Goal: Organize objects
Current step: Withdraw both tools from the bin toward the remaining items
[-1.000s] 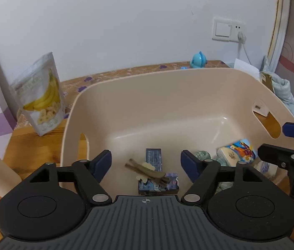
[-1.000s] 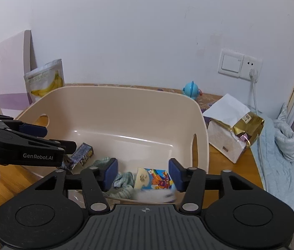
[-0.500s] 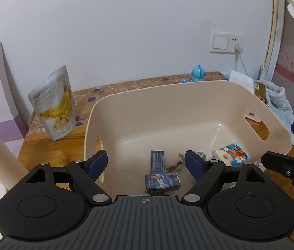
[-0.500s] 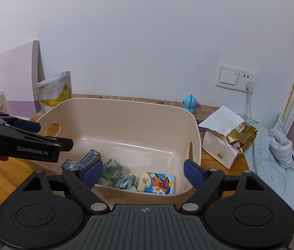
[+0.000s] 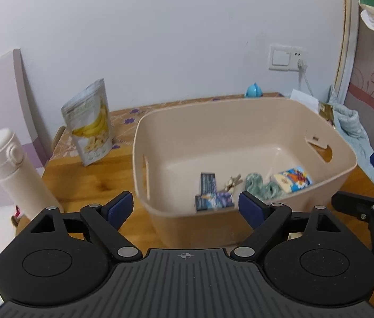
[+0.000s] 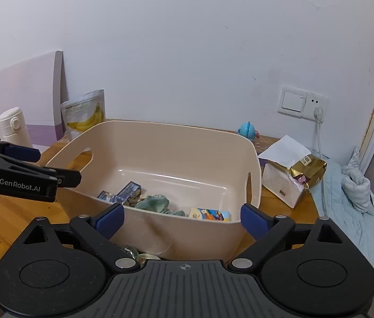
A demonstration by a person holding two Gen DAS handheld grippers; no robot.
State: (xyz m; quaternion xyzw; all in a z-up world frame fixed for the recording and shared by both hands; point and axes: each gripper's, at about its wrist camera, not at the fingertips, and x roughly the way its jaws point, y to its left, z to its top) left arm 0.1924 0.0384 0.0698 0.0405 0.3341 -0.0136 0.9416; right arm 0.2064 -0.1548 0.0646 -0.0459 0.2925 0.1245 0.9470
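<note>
- one beige plastic bin (image 5: 240, 122) with a cut-out handle at each end sits on the wooden table (image 5: 86, 182), in front of both grippers.
- inside the bin, all on its floor near the front wall: two small dark blue boxes (image 5: 213, 201) touching each other, one little bundle of brown sticks (image 5: 232, 181) just beside them, one heap of teal cloth (image 5: 261, 185), and one colourful cartoon packet (image 5: 293, 179) at the right end.
- left gripper (image 5: 185, 209): its jaws have just been opening and stand wide, nothing between the blue pads (image 5: 119, 208); it sits outside the bin, before the front wall.
- right gripper (image 6: 183, 218): its jaws have just been opening too and stand very wide, empty, straddling the bin's near corner without touching it.
- one banana-chip pouch (image 5: 90, 122) stands upright against the wall, left of the bin.
- one cream flask (image 5: 12, 172) stands at the table's left edge.
- one small blue toy (image 6: 247, 129) sits behind the bin.
- one white paper bag with a gold foil packet (image 6: 293, 169) lies right of the bin, next to pale blue cloth (image 6: 346, 193).
- one wall switch and socket (image 6: 303, 103), with one plug in it.
</note>
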